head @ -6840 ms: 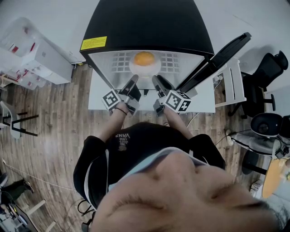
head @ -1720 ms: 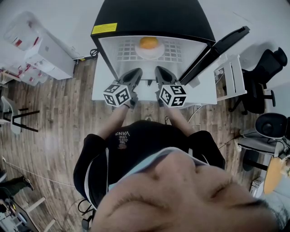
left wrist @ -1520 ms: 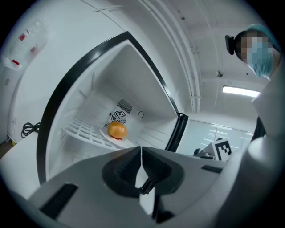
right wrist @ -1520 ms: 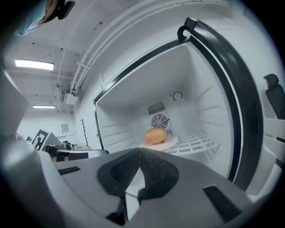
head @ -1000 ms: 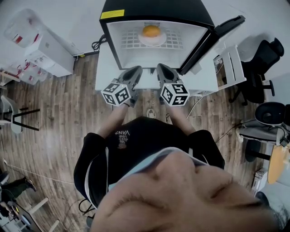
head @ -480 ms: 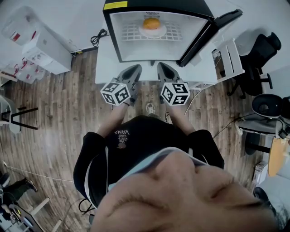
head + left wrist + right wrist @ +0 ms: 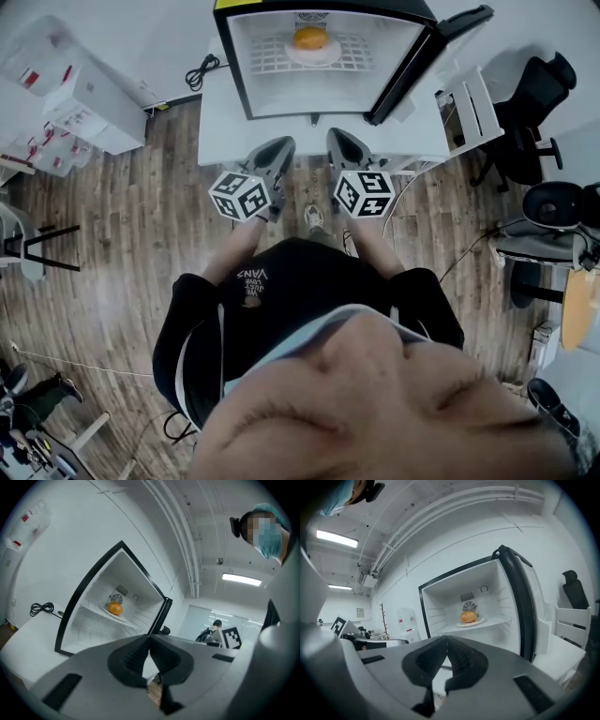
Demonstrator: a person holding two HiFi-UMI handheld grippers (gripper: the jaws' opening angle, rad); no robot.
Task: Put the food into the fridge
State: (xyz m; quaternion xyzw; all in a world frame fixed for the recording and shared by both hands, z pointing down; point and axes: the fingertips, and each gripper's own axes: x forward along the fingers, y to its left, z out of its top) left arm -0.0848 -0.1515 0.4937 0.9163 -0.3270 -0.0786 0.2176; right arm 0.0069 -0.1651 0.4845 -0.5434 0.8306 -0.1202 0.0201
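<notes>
Jaws of left gripper and right gripper together, empty

A floor of brown wood planks runs beneath plain white walls. A white cabinet stands at the left, near a black-legged stool. A black cable lies coiled beside a low white platform. To the right are a white slatted rack, black office chairs and the edge of a wooden table. Overhead, pipes cross a white ceiling lit by a strip lamp.
</notes>
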